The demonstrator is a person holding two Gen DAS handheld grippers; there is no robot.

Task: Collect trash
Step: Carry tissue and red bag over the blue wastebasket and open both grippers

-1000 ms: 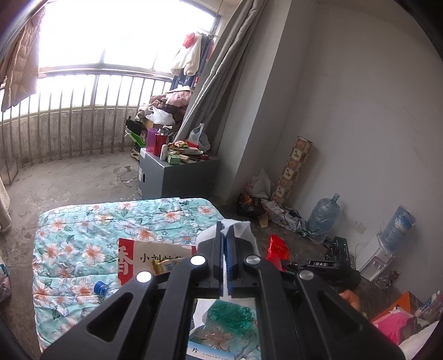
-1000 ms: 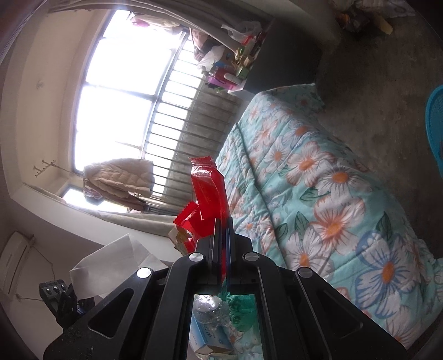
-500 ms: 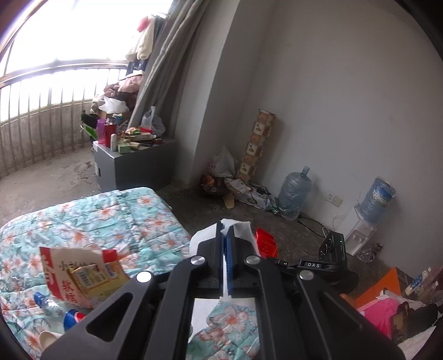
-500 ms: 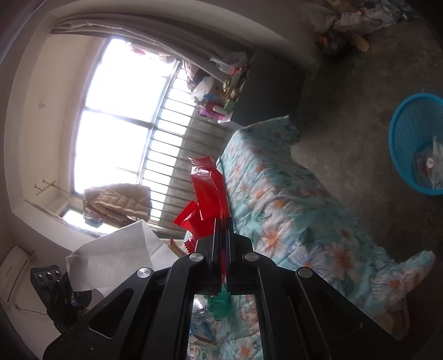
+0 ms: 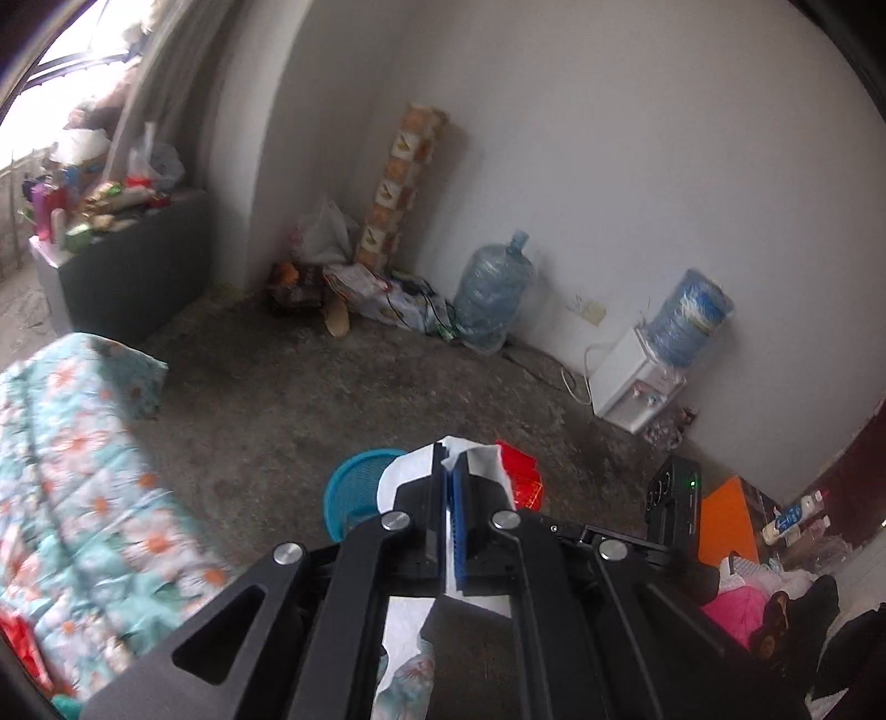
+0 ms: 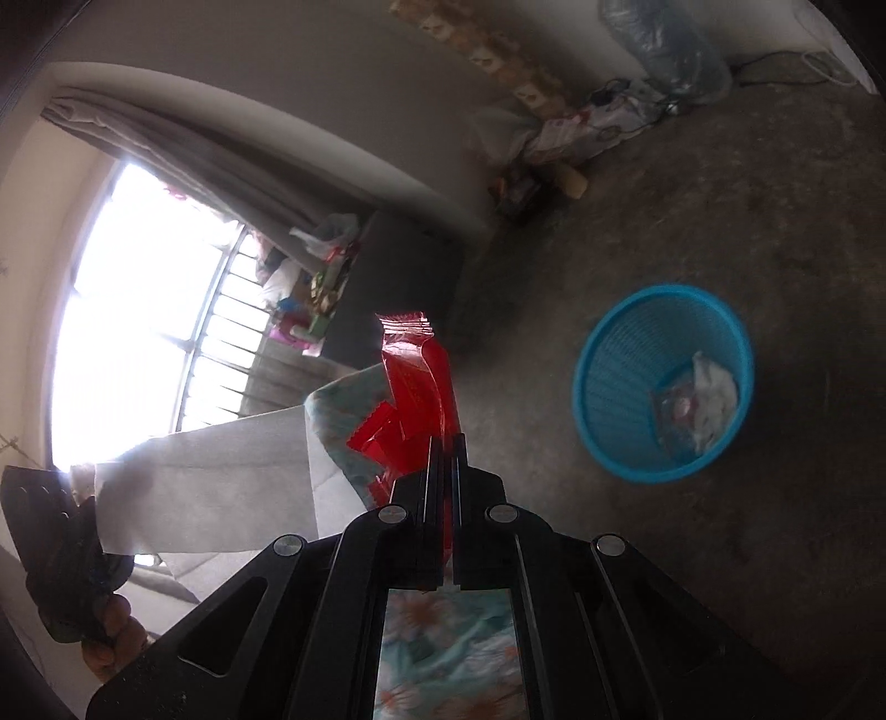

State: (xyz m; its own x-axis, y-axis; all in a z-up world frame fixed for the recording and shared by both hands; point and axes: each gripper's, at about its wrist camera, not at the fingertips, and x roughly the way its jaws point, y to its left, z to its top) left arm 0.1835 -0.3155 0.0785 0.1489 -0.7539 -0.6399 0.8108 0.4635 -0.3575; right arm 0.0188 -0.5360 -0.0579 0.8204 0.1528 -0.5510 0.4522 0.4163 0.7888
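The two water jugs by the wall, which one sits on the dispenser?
The right water jug, inverted on the white dispenser; the left water jug stands on the floor.

Both wrist views look forward along their fingers, above the floor. The right view is rolled sideways. Both share the blue basket point(image 5: 354, 487) point(image 6: 664, 387) and water jug point(image 5: 493, 293) point(image 6: 659, 50).

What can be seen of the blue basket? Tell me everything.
The blue basket is a round, open-topped bin of what looks like plastic, with a smooth rim and fine mesh walls. It stands upright on the bare grey floor, apart from the bed. Crumpled clear and white trash lies at its bottom. In the left wrist view only part of it shows, behind the left gripper and its tissue.
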